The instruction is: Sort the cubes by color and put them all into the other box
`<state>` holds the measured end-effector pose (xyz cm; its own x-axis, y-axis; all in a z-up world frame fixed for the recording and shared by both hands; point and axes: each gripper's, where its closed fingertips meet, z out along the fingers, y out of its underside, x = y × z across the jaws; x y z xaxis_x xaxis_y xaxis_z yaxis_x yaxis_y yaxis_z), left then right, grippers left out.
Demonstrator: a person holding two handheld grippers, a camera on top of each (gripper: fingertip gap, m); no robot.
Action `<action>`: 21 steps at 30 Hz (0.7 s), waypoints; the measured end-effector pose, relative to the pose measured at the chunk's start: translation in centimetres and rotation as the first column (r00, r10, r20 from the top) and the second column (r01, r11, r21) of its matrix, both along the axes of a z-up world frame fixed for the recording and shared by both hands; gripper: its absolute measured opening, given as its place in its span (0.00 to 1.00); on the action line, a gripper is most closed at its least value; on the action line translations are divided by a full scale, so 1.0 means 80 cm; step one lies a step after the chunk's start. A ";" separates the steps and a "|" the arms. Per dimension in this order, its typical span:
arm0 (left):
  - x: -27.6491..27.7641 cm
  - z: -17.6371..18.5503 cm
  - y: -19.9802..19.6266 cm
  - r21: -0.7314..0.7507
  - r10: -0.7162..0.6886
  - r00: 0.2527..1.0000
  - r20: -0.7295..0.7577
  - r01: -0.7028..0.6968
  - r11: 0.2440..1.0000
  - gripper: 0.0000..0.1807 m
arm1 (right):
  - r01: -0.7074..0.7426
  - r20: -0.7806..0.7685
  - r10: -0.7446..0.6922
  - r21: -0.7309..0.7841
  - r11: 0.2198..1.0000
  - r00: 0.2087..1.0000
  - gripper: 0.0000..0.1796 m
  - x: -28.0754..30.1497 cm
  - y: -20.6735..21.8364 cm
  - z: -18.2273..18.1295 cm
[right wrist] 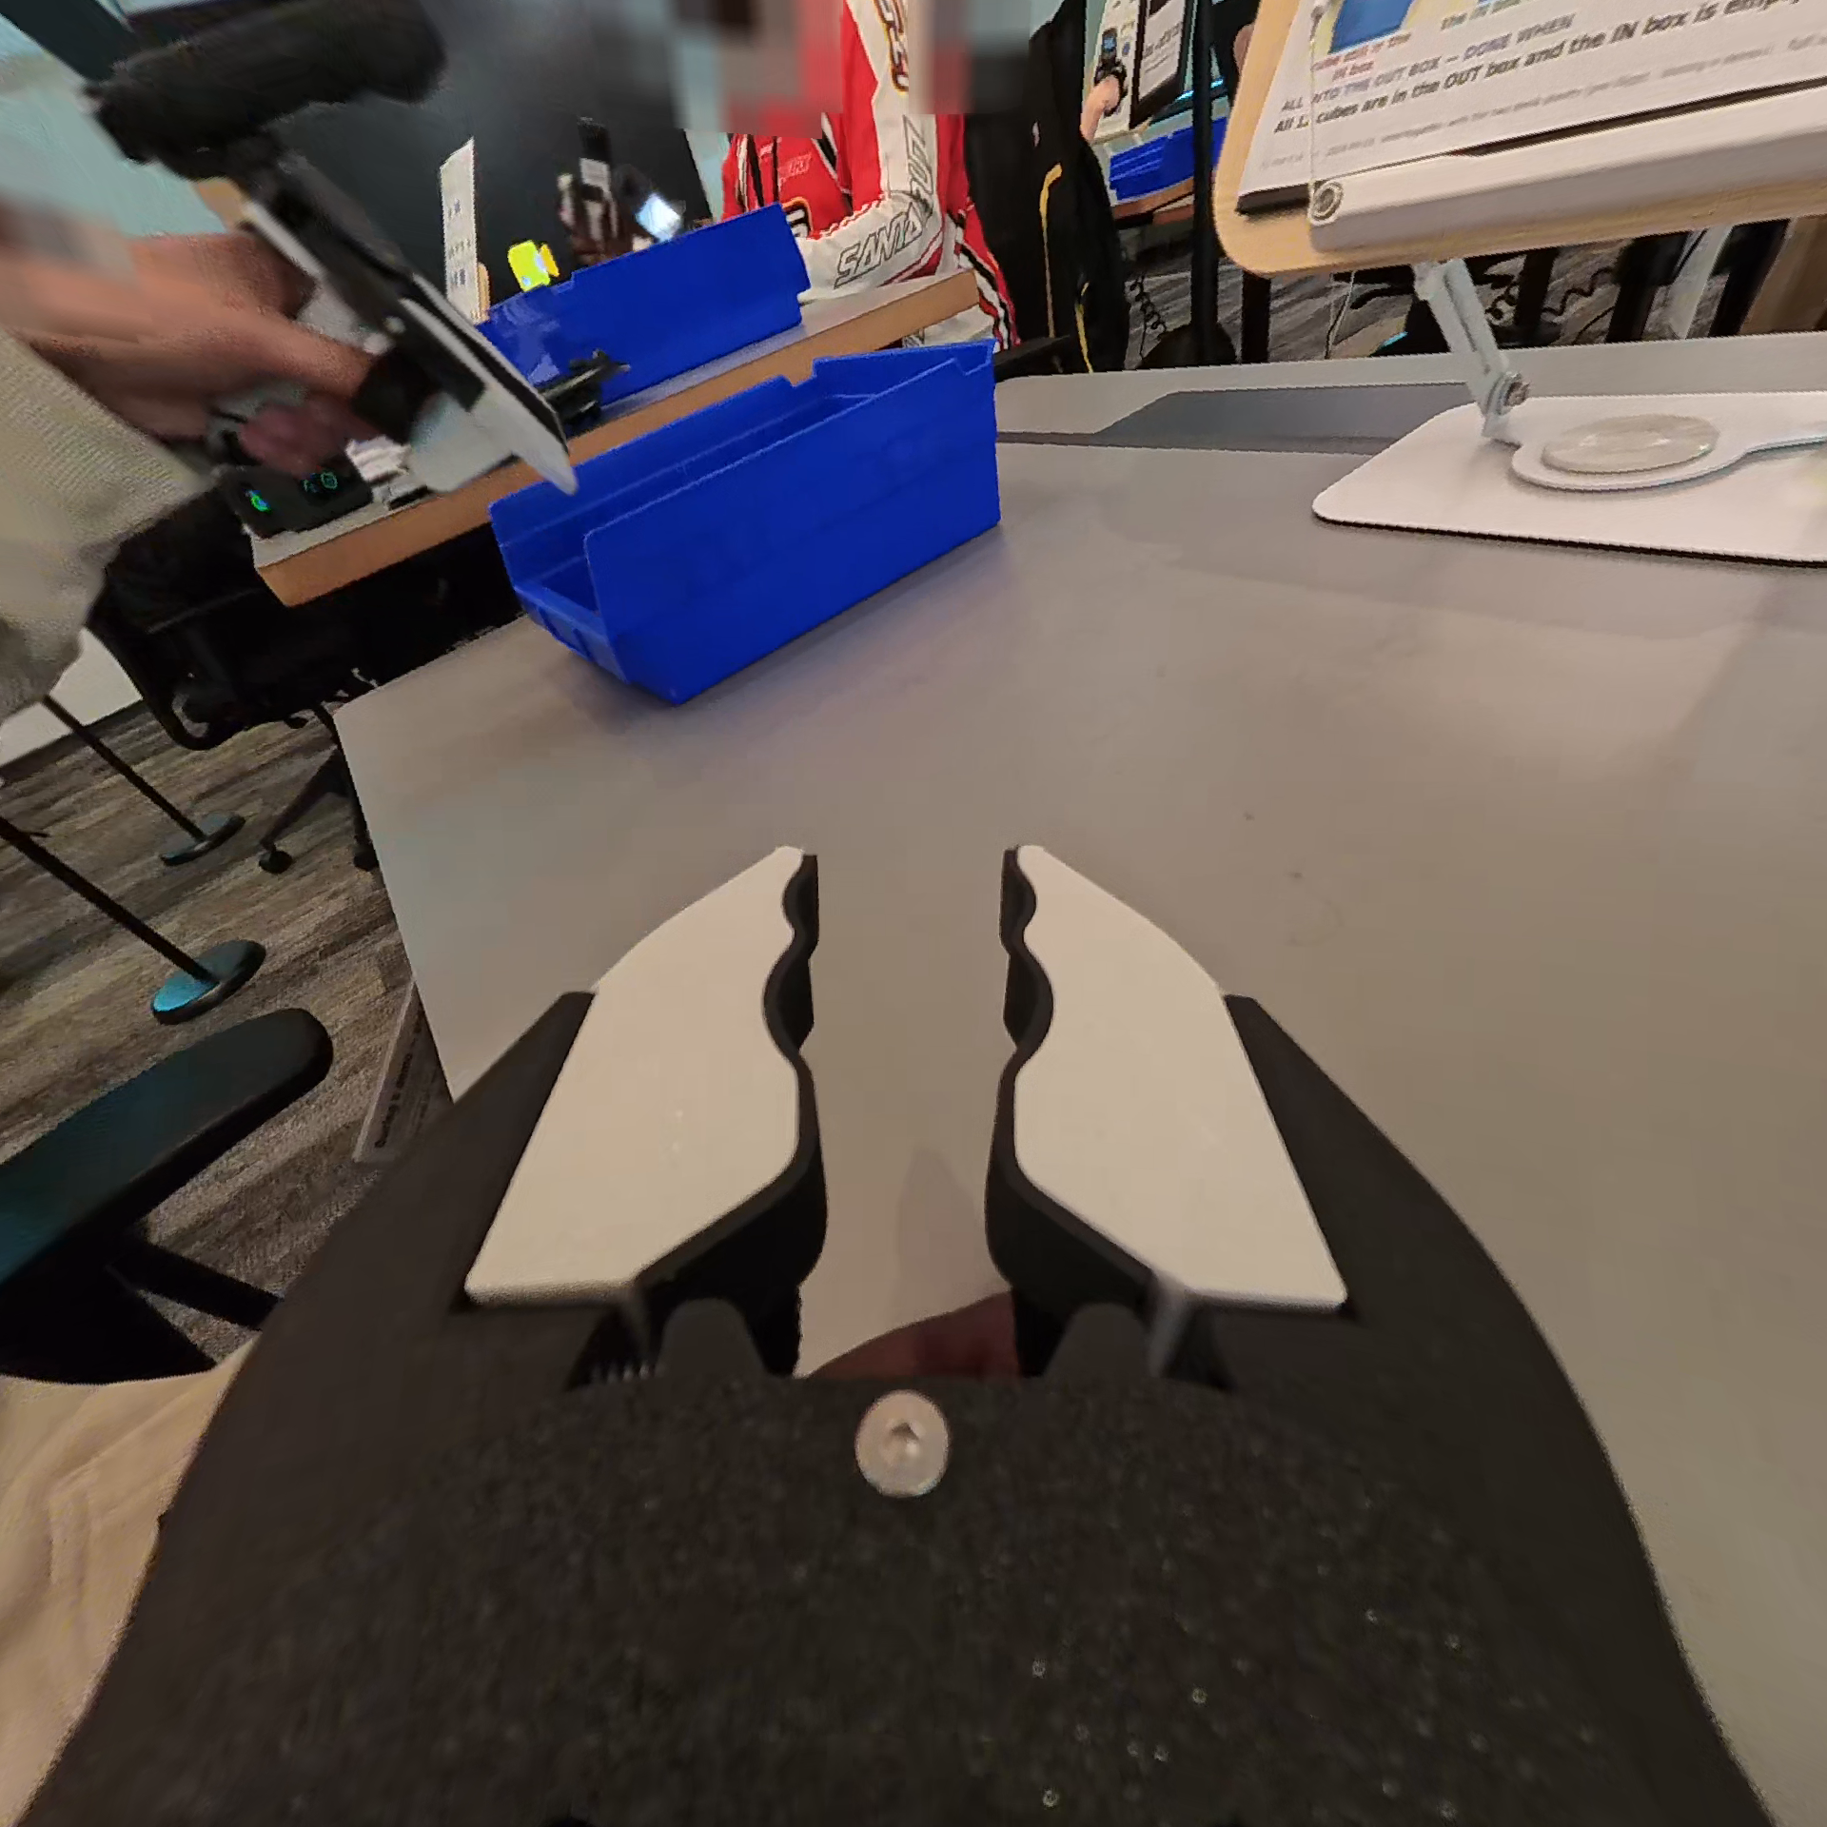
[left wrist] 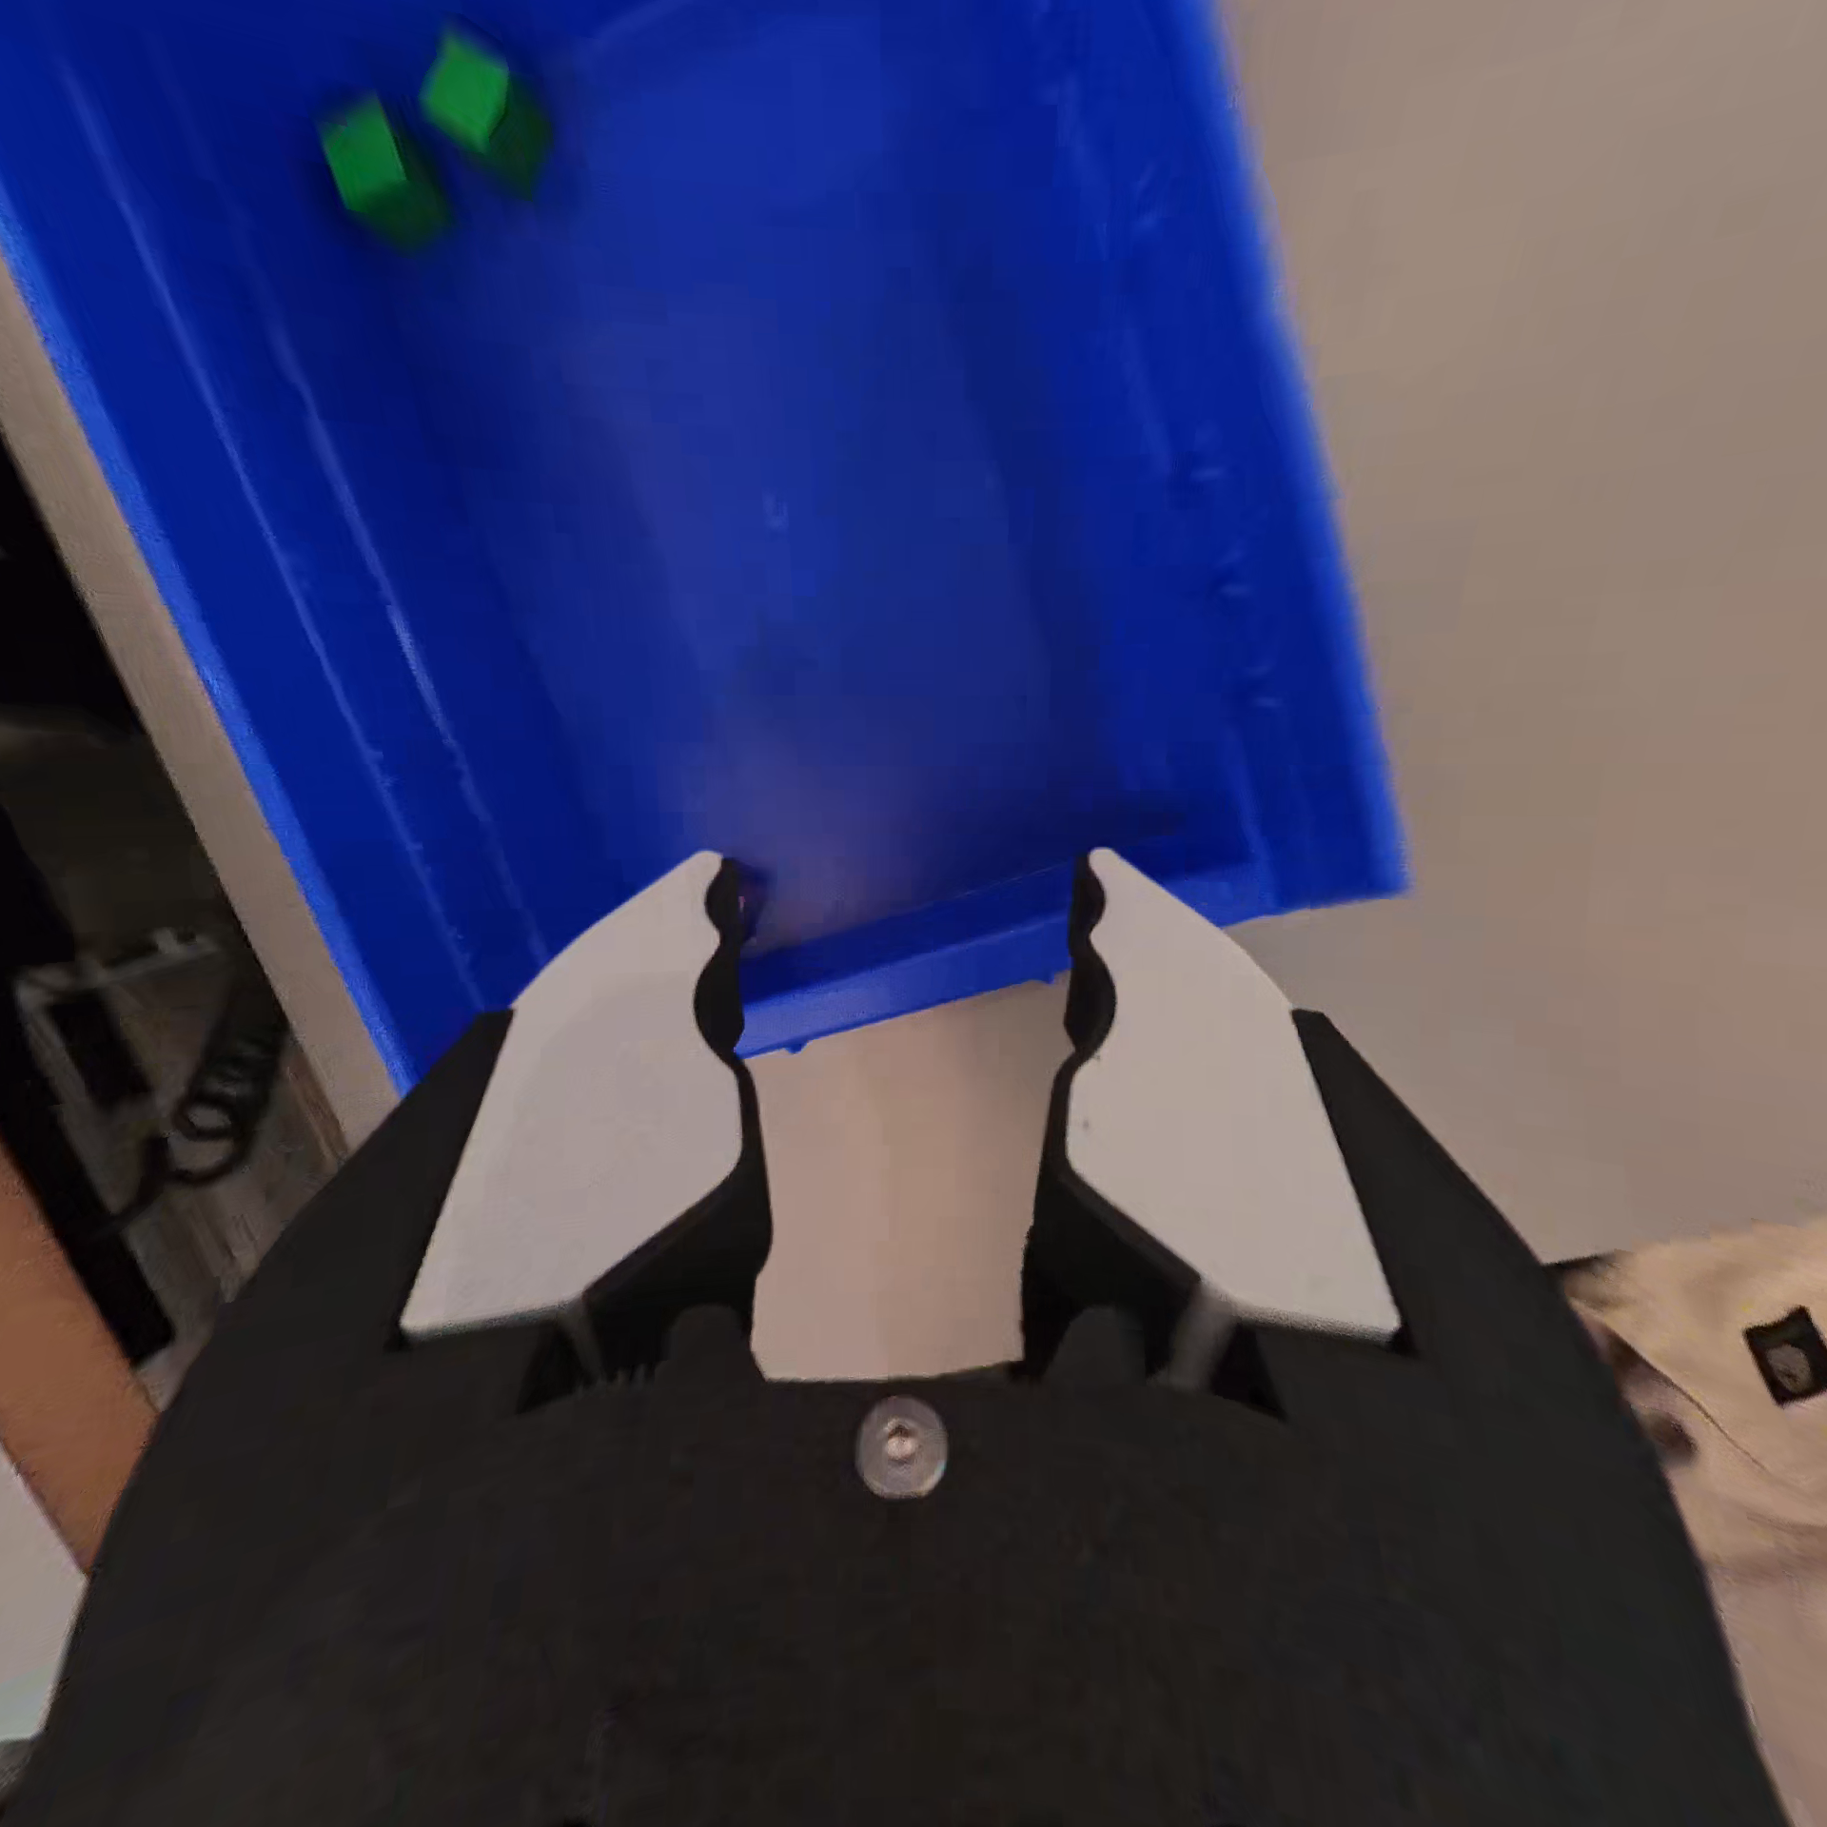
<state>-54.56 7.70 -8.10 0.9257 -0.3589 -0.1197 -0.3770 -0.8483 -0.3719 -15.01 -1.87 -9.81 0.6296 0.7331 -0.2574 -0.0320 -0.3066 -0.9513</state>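
Note:
In the left wrist view a blue box (left wrist: 1315,613) lies on the pale table, seen from above. Two green cubes (left wrist: 371,163) (left wrist: 475,99) sit side by side at its far left end. My left gripper (left wrist: 905,870) is open and empty, its tips over the box's near end. In the right wrist view the same blue box (right wrist: 791,554) stands at the table's far left edge. The left gripper (right wrist: 534,445) hangs above its near left end, held by a hand. My right gripper (right wrist: 910,860) is open and empty, low over the bare grey table.
A white stand base (right wrist: 1582,484) holding a tilted board with printed sheets (right wrist: 1542,109) stands at the far right. Another table behind carries a second blue box (right wrist: 662,297). A person in a red and white jersey stands beyond. The table's left edge (right wrist: 395,890) drops to the floor, with chairs. There is about 40 cm between the tips of the two grippers.

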 end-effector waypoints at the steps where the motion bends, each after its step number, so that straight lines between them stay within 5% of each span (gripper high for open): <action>1: -0.012 -0.013 0.006 -0.059 0.028 1.000 -0.008 -0.029 0.998 0.35 | -0.001 0.009 0.001 0.006 1.000 1.000 0.20 -0.001 0.000 0.000; 9: -0.076 -0.094 0.008 -0.380 0.136 0.985 -0.102 -0.165 0.910 0.35 | -0.023 0.037 0.023 0.007 1.000 0.999 0.19 0.000 -0.006 -0.009; 17: -0.095 -0.120 0.000 -0.479 0.137 0.964 -0.227 -0.233 0.847 0.38 | -0.030 0.032 0.029 0.005 1.000 0.999 0.18 0.005 -0.010 -0.007; 20: -0.099 -0.121 0.000 -0.496 0.140 0.960 -0.244 -0.248 0.832 0.30 | -0.030 0.042 0.029 0.014 0.999 0.999 0.18 0.004 -0.012 -0.006; 21: -0.097 -0.121 -0.002 -0.510 0.141 0.962 -0.236 -0.246 0.824 0.20 | -0.032 0.042 0.031 0.016 0.999 0.999 0.18 0.003 -0.013 -0.005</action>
